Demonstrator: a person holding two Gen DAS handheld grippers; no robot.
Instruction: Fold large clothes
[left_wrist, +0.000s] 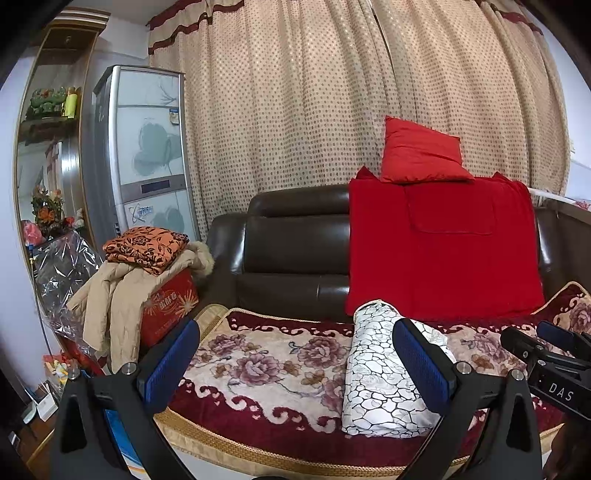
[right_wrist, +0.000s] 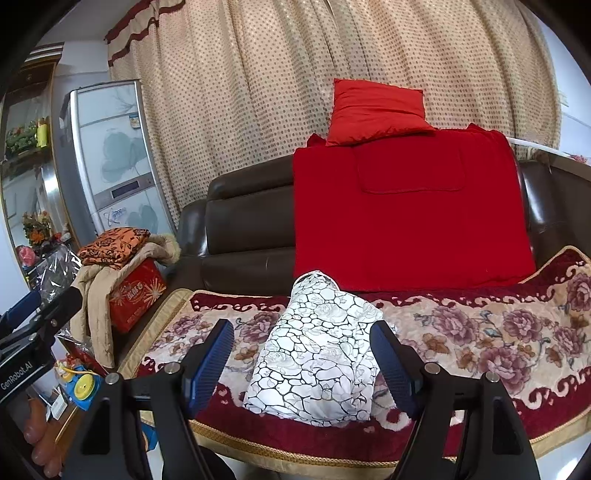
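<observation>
A folded white garment with a black cobble pattern (right_wrist: 317, 354) lies on the floral seat cover (right_wrist: 480, 332) of a sofa, near its front edge. My right gripper (right_wrist: 301, 365) stands open in front of it; the blue pads (right_wrist: 210, 365) frame the bundle without pressing on it. My left gripper (left_wrist: 295, 362) is open too, with only seat cover between its fingers. In the left wrist view the garment (left_wrist: 376, 376) lies partly behind the right-hand pad (left_wrist: 421, 362). Each view shows the other gripper at its edge: the right gripper (left_wrist: 546, 354) and the left gripper (right_wrist: 33, 321).
A red blanket (right_wrist: 406, 221) hangs over the dark leather sofa back (right_wrist: 240, 221), with a red cushion (right_wrist: 376, 110) on top. Left of the sofa, a red box (left_wrist: 170, 306) carries a beige coat (left_wrist: 110, 302) and orange fabric (left_wrist: 144, 243). A tall appliance (left_wrist: 147, 147) and dotted curtains stand behind.
</observation>
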